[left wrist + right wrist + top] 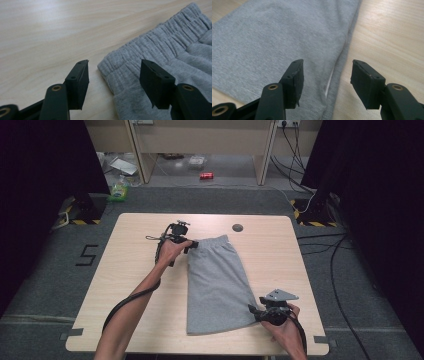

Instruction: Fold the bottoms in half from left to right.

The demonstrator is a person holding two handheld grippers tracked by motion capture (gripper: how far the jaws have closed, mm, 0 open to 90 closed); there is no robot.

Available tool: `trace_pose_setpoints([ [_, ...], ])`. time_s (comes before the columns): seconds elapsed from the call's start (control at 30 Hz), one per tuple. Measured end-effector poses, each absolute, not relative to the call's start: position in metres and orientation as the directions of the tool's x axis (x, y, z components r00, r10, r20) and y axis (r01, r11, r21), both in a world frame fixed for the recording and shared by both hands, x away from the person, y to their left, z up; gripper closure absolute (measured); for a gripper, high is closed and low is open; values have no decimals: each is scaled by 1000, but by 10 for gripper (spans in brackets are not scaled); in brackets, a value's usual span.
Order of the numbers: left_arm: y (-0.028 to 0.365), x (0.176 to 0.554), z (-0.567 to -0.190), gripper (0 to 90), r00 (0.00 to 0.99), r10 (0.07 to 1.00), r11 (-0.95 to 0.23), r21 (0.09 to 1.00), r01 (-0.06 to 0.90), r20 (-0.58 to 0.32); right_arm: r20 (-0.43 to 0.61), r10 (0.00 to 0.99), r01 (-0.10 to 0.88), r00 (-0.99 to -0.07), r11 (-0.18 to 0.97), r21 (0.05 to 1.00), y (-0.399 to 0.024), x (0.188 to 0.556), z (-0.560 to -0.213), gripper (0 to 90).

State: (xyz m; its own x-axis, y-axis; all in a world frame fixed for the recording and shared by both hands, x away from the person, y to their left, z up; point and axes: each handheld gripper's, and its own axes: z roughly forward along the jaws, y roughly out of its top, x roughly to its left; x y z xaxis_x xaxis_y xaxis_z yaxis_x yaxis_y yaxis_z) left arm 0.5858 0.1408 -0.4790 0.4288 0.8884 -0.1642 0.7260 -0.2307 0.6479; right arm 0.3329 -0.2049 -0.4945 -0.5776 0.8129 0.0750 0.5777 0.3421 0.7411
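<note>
Jaws of the right gripper (325, 82) stand apart over the near right corner of the grey shorts (287, 37), pressing on nothing; its own view shows the side seam and the stitched hem running between them, detail the high view is too far off to give. From above, the right gripper (256, 312) sits at that near corner, with its grey three-cornered plate on top.

One pair of shorts lies folded lengthwise on the pale wooden table (135, 285), hem near, waistband far (two grippers, one garment).

Farther off, the left gripper (113, 80) also has its jaws parted, the ribbed elastic waistband's corner lying between them without being pinched; the high view places this left gripper (193, 245) at the far left corner of the shorts.

Beyond the table, a "5" (87, 255) is marked on the floor at left, and a red can (206, 175) lies farther back, its lettering unreadable.
</note>
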Motion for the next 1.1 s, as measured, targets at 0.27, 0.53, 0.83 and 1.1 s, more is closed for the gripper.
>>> trace_pose_setpoints([
  [0.27, 131, 589, -493, 633, 422, 884, -197, 656, 728, -202, 80, 807, 572, -586, 341, 746, -204, 331, -496, 440],
  [0.53, 120, 602, -493, 716, 440, 888, -229, 699, 677, -136, 79, 800, 573, -594, 352, 740, -202, 332, -497, 439],
  [0.83, 133, 597, -486, 502, 433, 887, -205, 705, 679, -159, 95, 802, 577, -590, 335, 745, -203, 335, -495, 426],
  [1.1, 132, 594, -486, 444, 441, 880, -206, 699, 685, -174, 119, 792, 555, -598, 303, 774, -196, 365, -477, 419],
])
